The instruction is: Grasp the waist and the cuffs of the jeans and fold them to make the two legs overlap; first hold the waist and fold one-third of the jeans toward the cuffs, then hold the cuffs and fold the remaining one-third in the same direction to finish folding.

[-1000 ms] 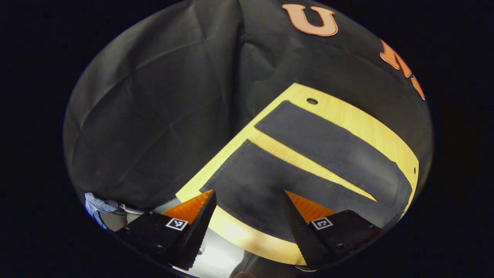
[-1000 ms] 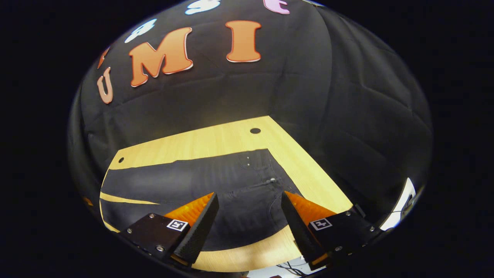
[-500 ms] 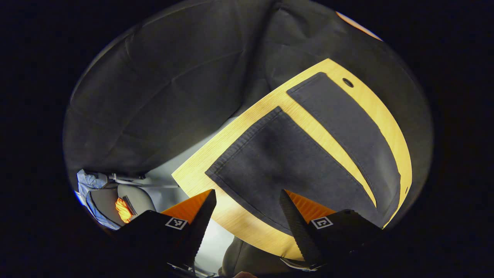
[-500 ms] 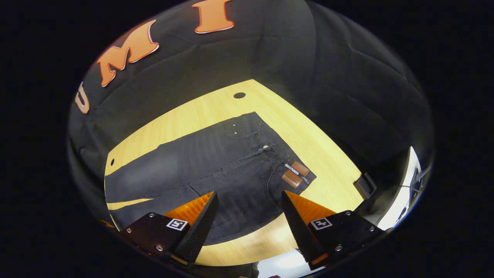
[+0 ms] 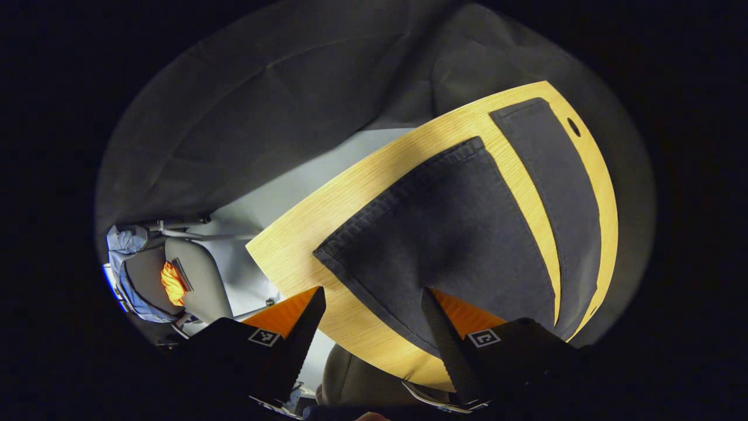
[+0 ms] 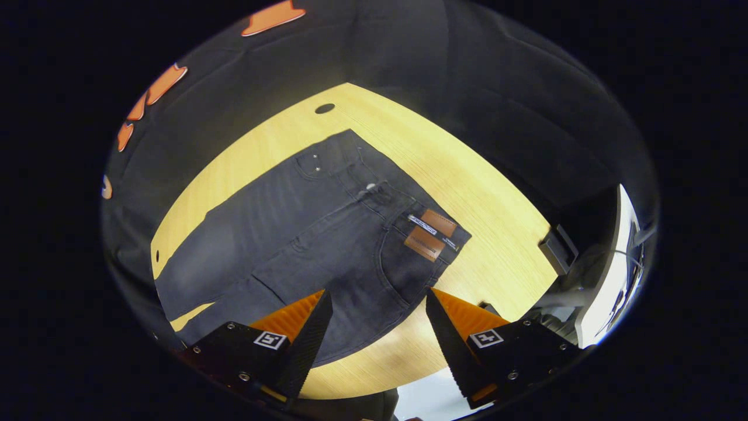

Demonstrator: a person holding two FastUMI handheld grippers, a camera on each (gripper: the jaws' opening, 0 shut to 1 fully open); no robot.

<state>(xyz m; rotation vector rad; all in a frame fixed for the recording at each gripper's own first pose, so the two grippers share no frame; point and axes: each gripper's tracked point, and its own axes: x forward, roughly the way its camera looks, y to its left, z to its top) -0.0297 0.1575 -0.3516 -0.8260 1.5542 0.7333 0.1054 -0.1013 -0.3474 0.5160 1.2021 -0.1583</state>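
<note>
Dark grey jeans (image 6: 304,234) lie flat on a light wooden table (image 6: 467,193), legs spread apart. In the right gripper view the waist with two brown tags (image 6: 431,233) points to the right, and my right gripper (image 6: 378,327) hovers open above the hip near the table's front edge. In the left gripper view the near leg's cuff (image 5: 397,199) and the far leg (image 5: 561,193) run side by side with a strip of table between them. My left gripper (image 5: 373,321) hangs open above the near leg's lower edge, holding nothing.
A grey chair (image 5: 193,280) with an orange item and blue cloth stands off the table's left end. A small dark box (image 6: 558,248) sits at the table's right edge. Round holes (image 6: 325,109) mark the table's far corners. Black cloth walls surround the table.
Both grippers have tilted and come down toward the jeans. The cuff looms larger in the left gripper view; the waist and its brown tags have come into the right gripper view. Both stayed open.
</note>
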